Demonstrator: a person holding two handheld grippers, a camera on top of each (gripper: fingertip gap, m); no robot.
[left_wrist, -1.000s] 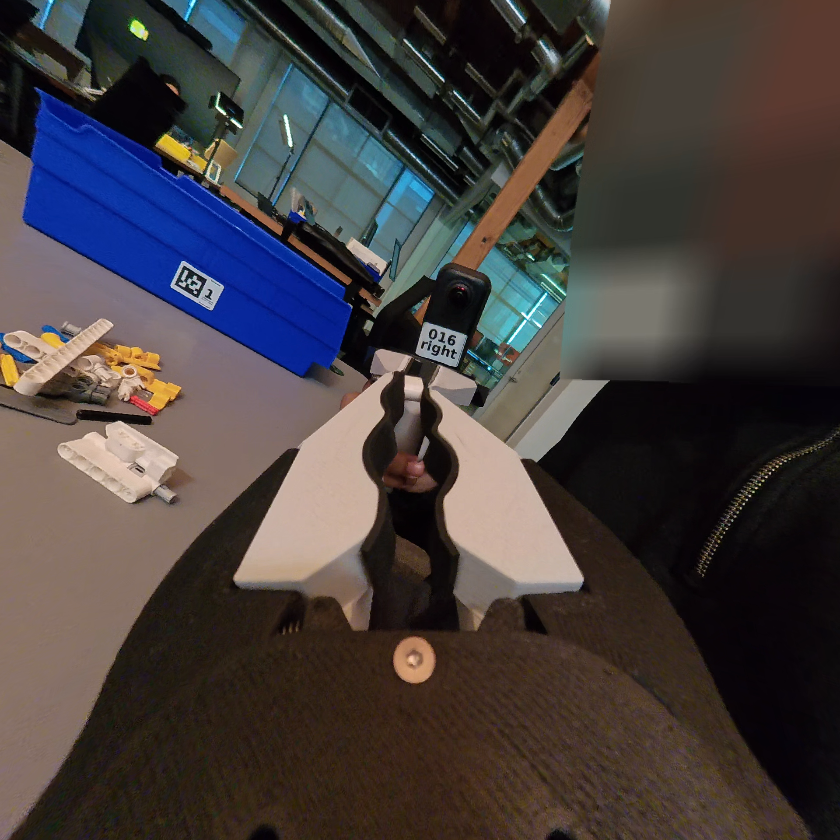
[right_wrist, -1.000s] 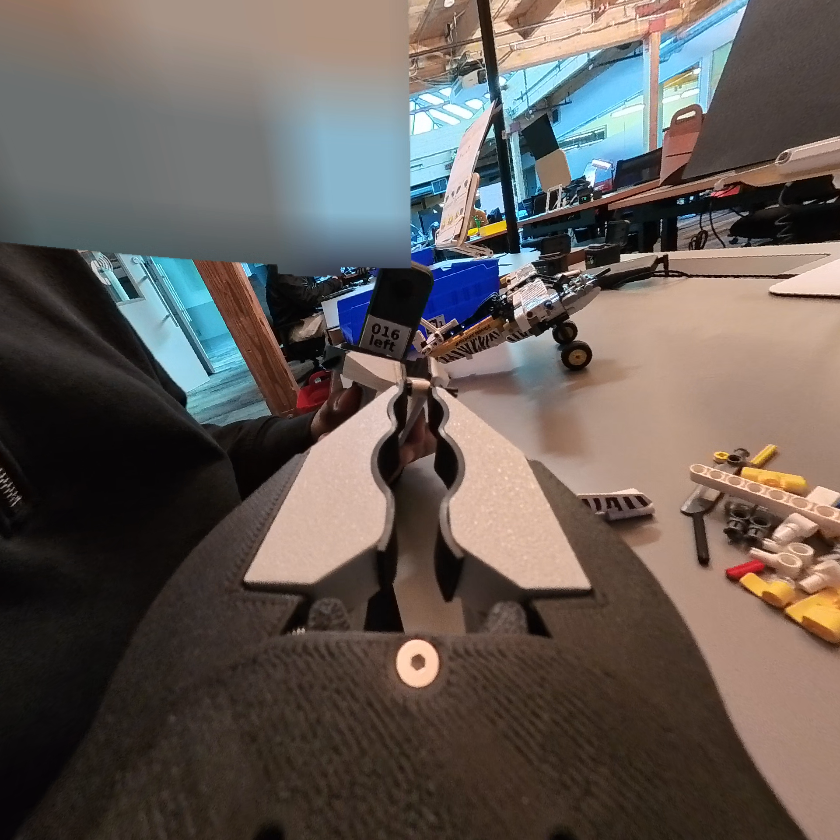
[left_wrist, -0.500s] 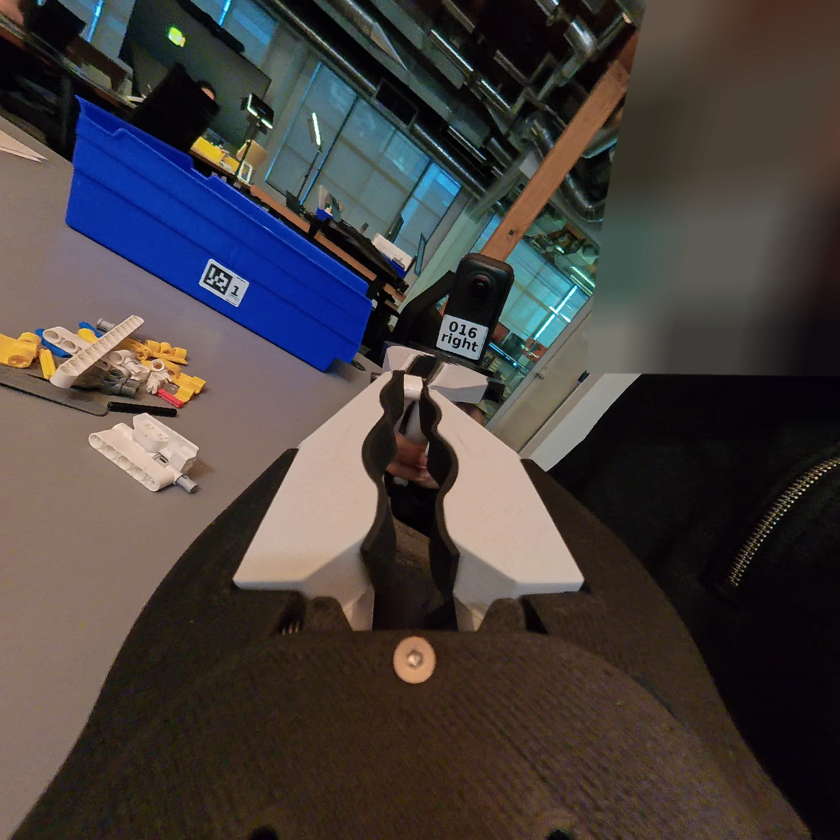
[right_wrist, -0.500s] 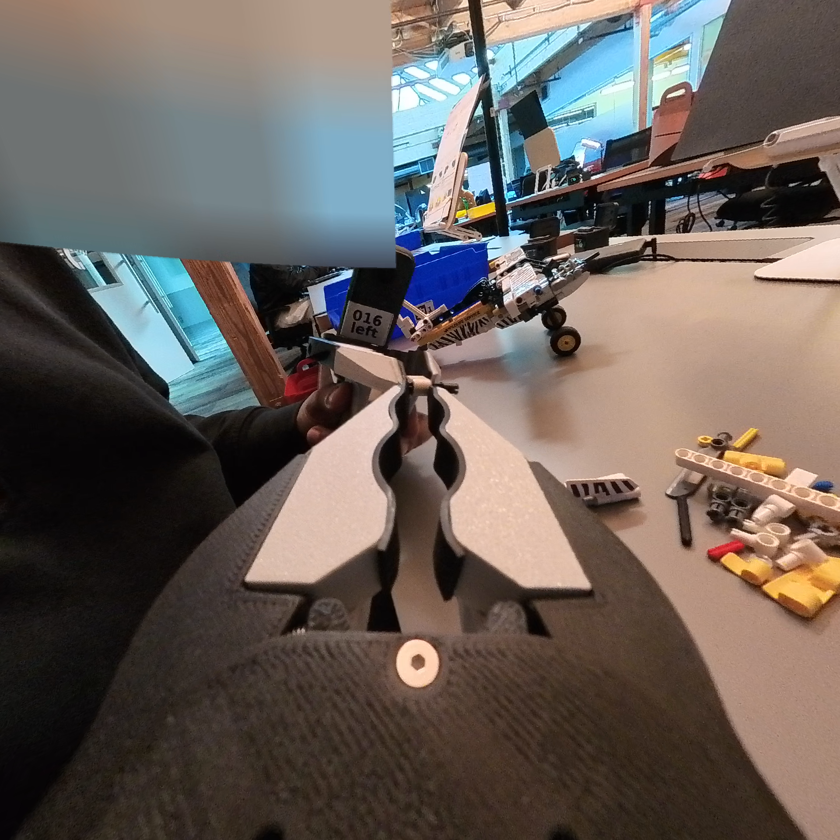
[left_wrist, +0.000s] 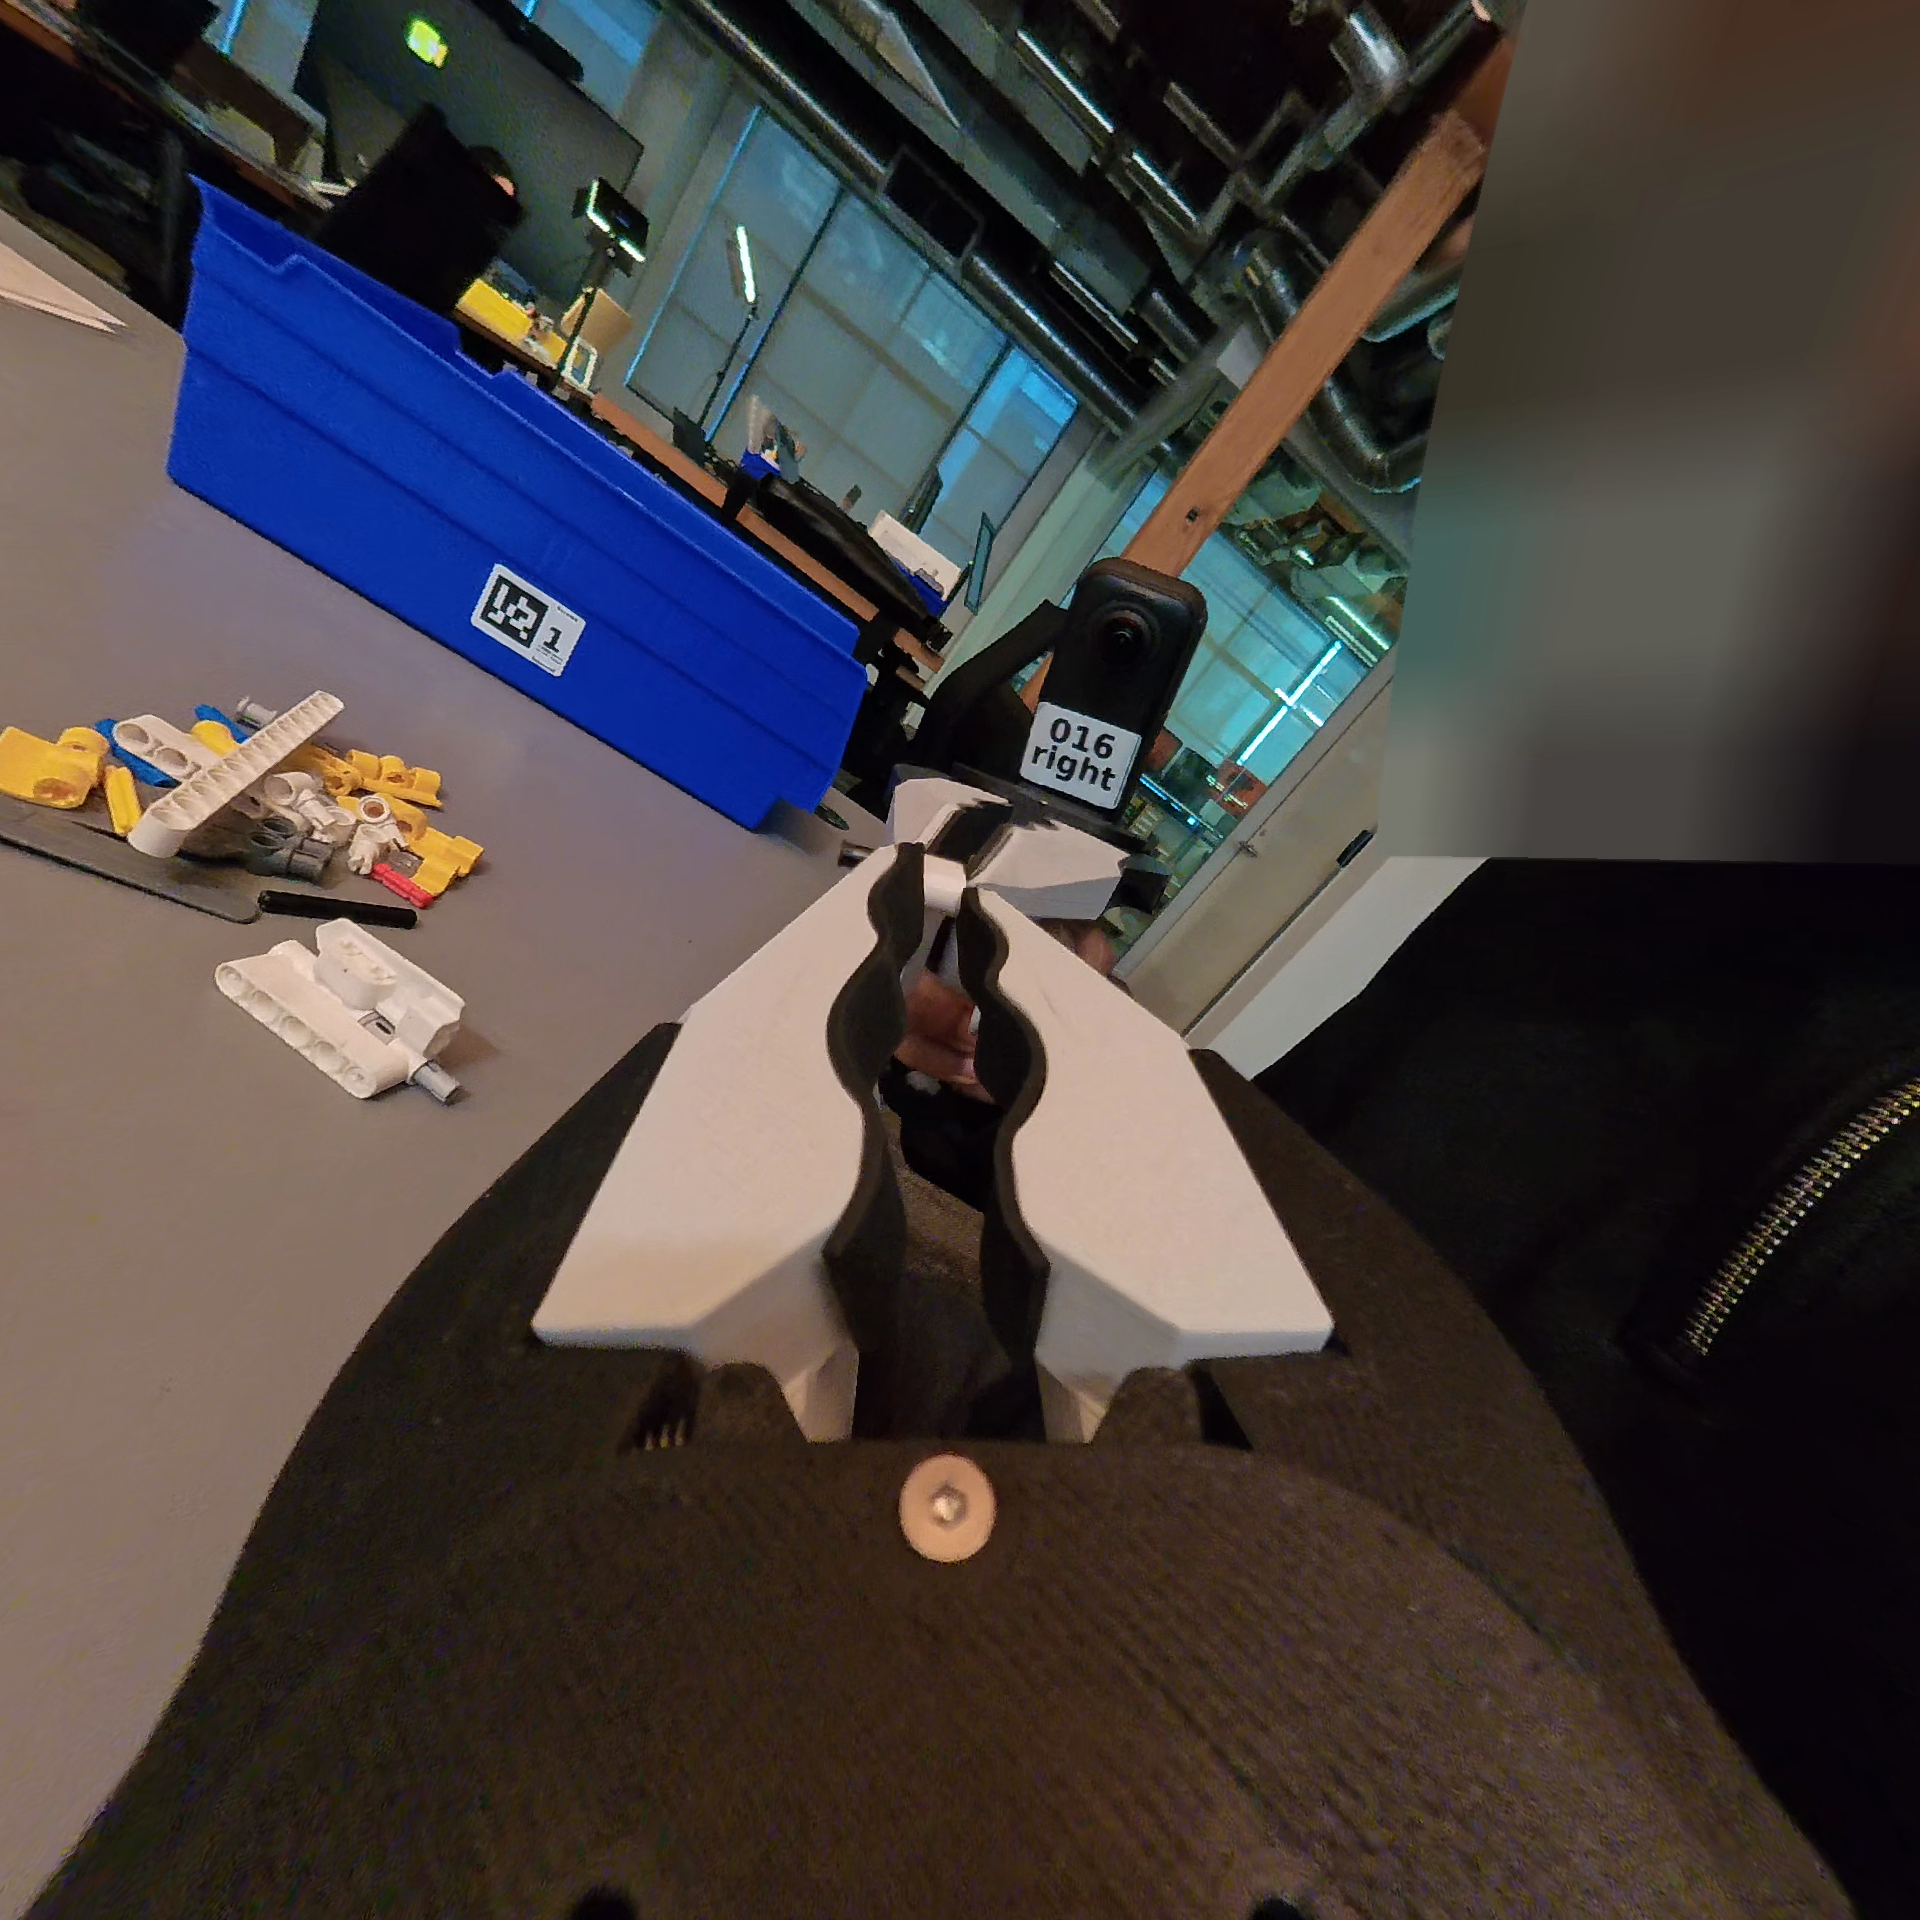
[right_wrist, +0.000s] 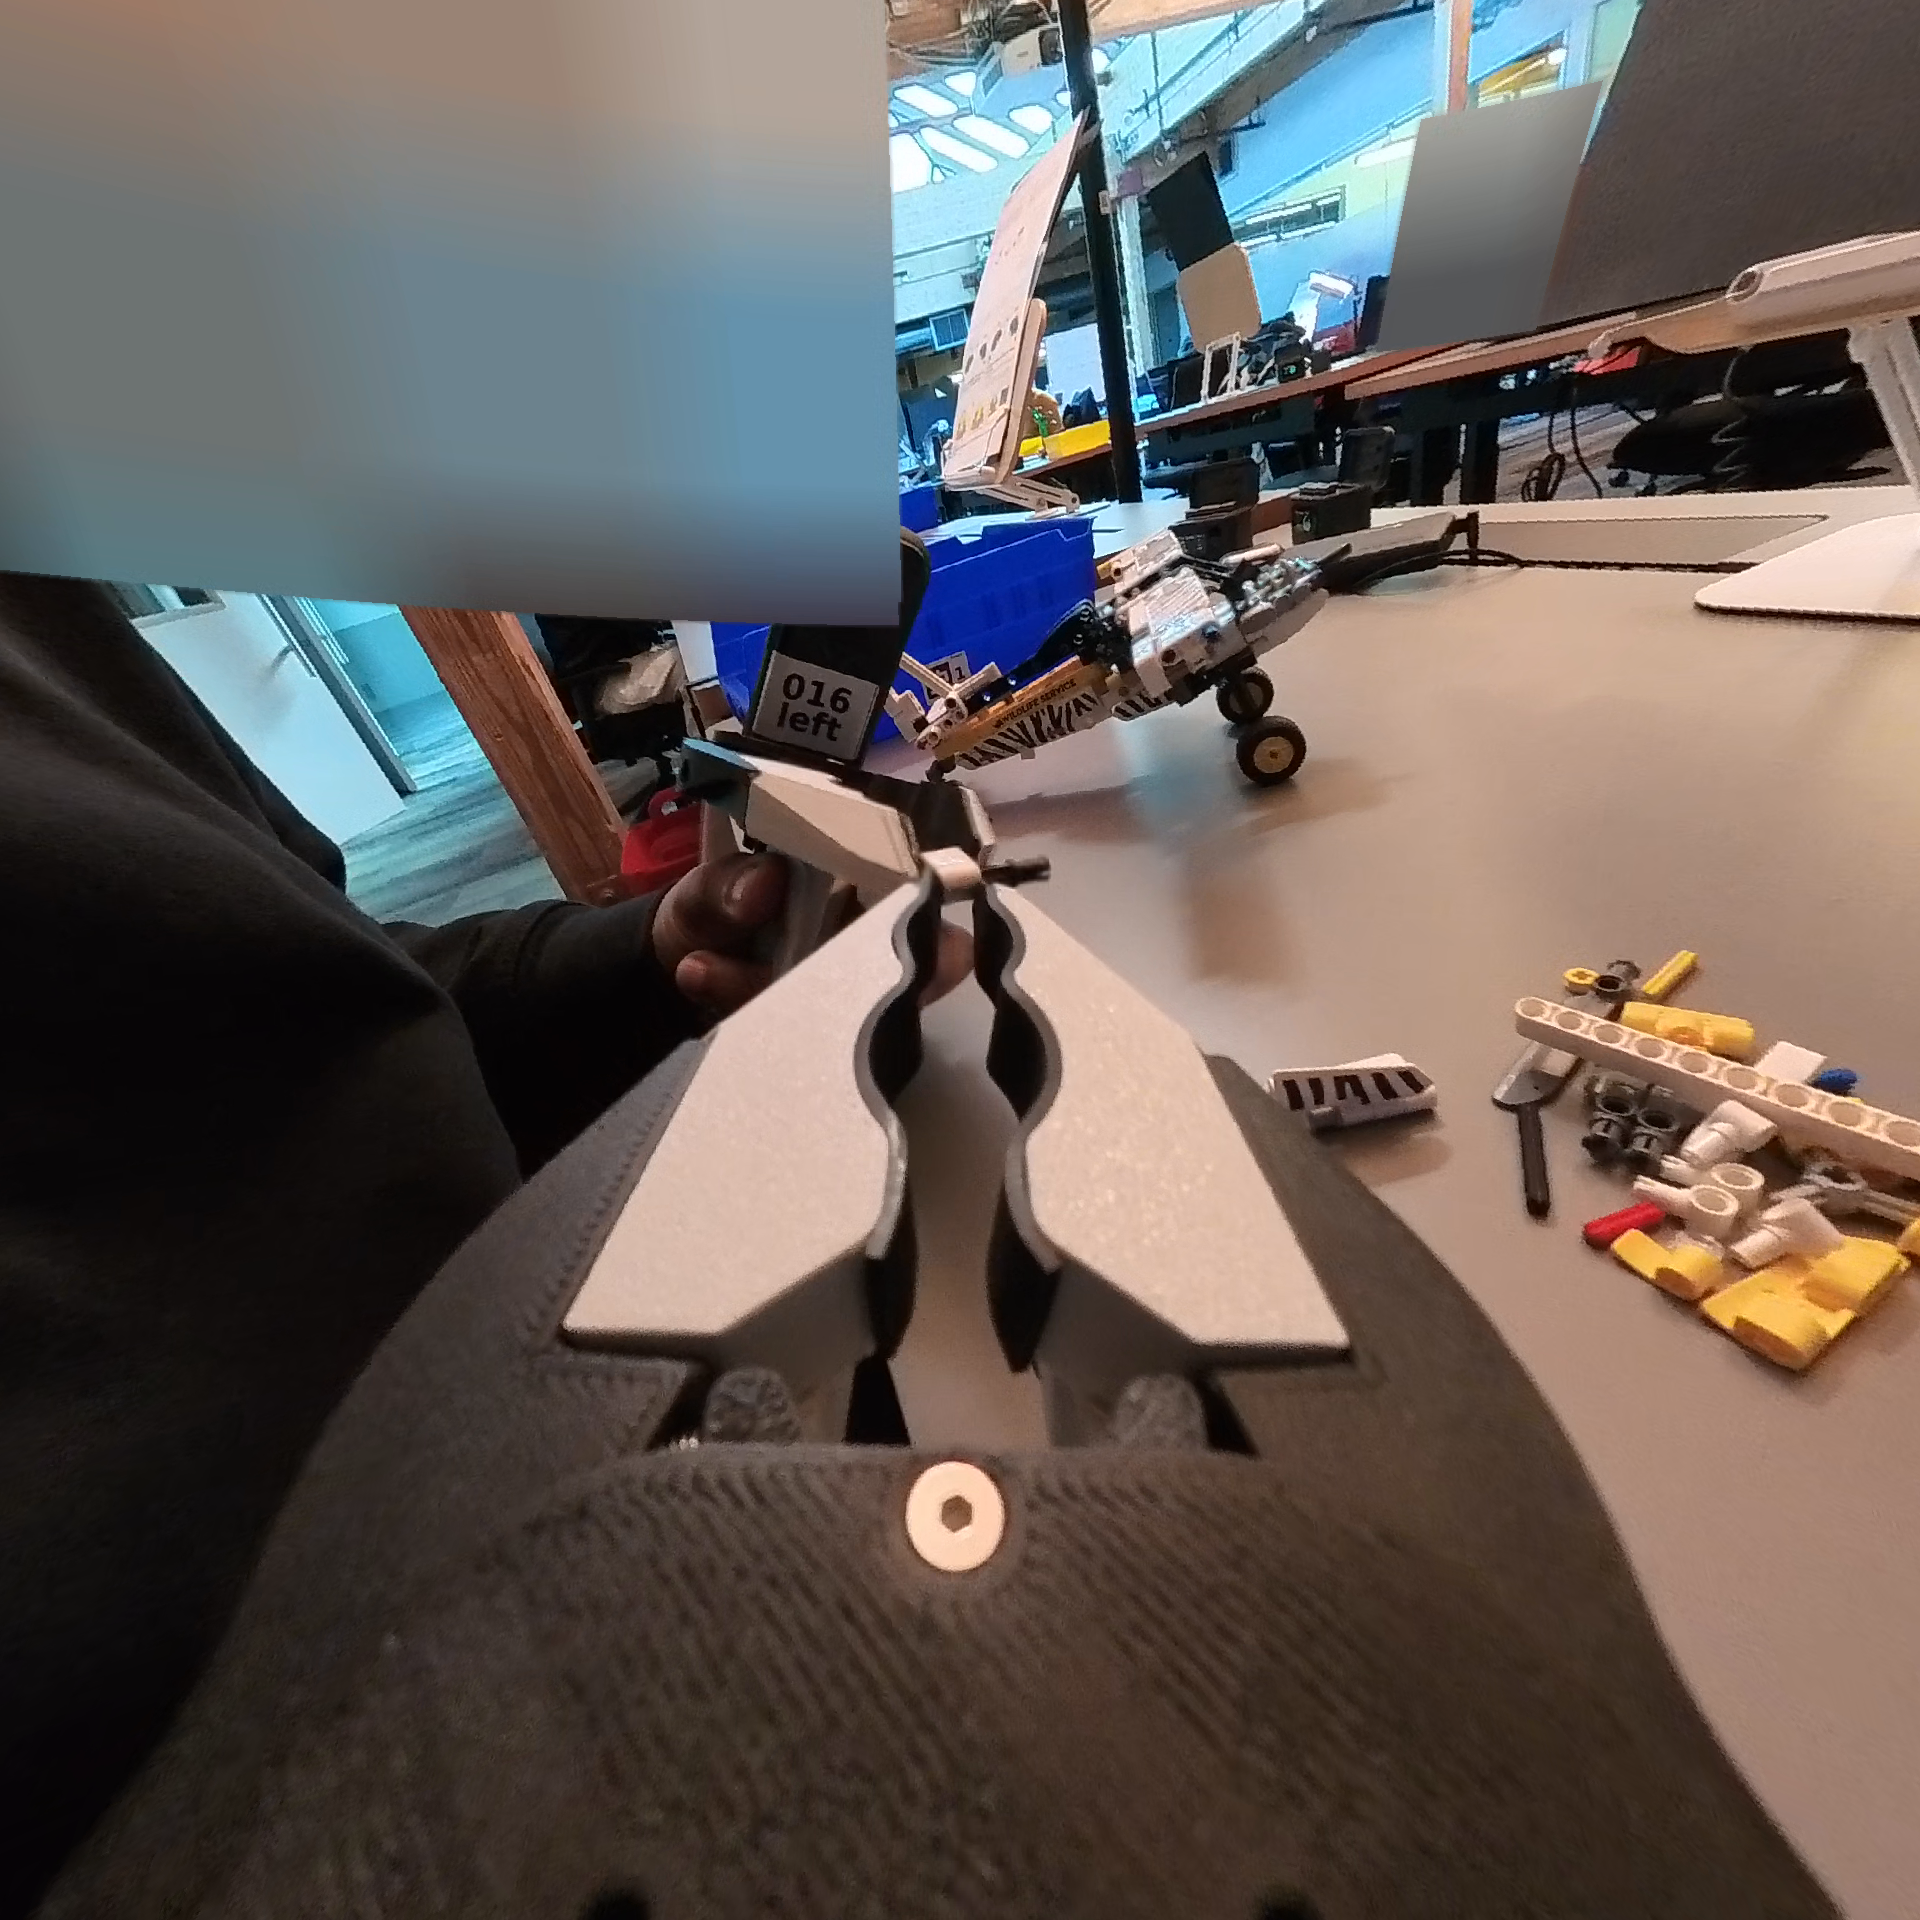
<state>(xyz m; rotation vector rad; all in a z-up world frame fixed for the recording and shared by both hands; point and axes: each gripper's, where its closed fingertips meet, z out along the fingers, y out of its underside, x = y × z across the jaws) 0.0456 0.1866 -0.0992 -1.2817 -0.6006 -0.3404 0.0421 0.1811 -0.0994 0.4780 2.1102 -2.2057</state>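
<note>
The grey table fills the nine o'clock side of the left wrist view. A blue bin stands on it at about ten o'clock. In the right wrist view a toy helicopter with zebra stripes stands at one o'clock. A heap of loose building pieces lies at three o'clock.

The left gripper and the right gripper meet tip to tip above the table edge. Both claws pinch the same small white piece, seen at twelve o'clock in each view.
</note>
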